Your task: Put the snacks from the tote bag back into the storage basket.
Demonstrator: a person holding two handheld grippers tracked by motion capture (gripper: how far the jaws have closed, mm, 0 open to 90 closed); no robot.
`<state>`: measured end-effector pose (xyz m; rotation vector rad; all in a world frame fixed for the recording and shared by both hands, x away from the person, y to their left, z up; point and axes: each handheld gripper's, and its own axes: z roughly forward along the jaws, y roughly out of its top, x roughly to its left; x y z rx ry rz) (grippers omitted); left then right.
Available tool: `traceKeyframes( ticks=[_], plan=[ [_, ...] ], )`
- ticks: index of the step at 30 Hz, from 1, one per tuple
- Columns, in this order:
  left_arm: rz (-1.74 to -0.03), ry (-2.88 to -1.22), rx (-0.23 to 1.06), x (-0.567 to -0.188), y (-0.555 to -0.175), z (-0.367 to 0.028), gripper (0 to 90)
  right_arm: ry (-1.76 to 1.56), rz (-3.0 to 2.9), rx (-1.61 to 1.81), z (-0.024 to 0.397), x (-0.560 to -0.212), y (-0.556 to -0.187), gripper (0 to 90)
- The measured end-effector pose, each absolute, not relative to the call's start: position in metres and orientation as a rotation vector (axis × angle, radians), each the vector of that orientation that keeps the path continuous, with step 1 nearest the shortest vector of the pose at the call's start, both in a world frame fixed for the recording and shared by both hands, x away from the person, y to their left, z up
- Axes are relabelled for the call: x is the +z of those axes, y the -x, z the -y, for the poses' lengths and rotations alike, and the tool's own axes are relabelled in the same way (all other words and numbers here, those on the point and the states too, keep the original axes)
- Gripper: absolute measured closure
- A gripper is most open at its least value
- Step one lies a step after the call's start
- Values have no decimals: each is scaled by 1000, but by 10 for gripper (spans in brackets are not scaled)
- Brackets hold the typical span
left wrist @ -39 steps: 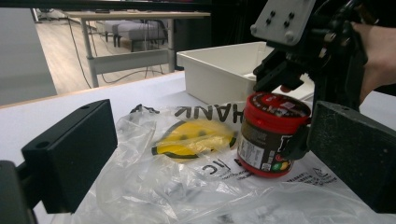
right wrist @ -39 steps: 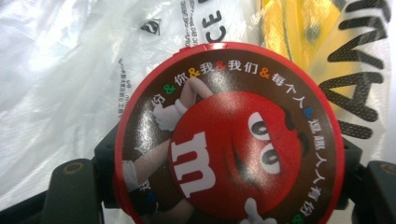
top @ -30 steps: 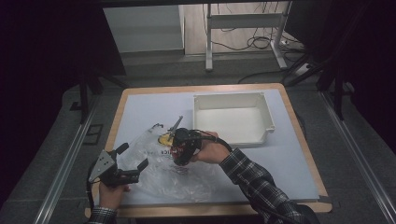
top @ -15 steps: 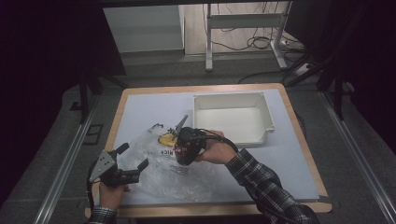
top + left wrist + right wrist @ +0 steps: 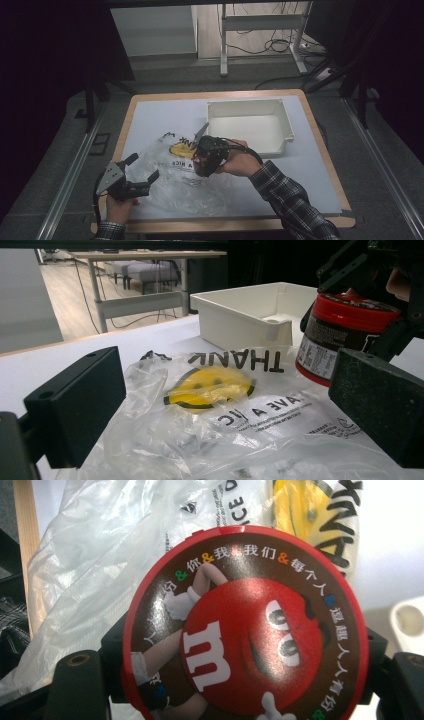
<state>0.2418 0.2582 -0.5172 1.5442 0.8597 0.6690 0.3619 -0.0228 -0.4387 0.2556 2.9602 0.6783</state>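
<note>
My right gripper (image 5: 204, 159) is shut on a small round candy jar (image 5: 245, 625) with a red lid that carries a red cartoon face. It holds the jar (image 5: 345, 335) above the right side of a crumpled clear plastic bag (image 5: 182, 177) printed with a yellow smiley (image 5: 210, 387). My left gripper (image 5: 144, 167) stands open at the bag's left edge, near the table's front left corner. Its two black jaws frame the bag (image 5: 225, 440) without touching it. Nothing is between them.
A white open bin (image 5: 250, 107) stands at the back right of the white tabletop (image 5: 160, 115), just behind the jar; it looks empty. A person's plaid sleeve (image 5: 290, 200) crosses the front right. Wooden table edges (image 5: 225, 225) border the top.
My right gripper has lifted the jar a little and carried it slightly right, off the bag. The left gripper has stayed where it was.
</note>
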Motion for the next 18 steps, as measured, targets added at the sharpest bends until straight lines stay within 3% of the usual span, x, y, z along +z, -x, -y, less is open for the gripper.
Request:
traceKeyframes(
  ticks=[18],
  plan=[
    [-859, -1544, 678, -517, -241, -258, 19, -338, -2915, 687, 57, -429, -368, 256]
  ],
)
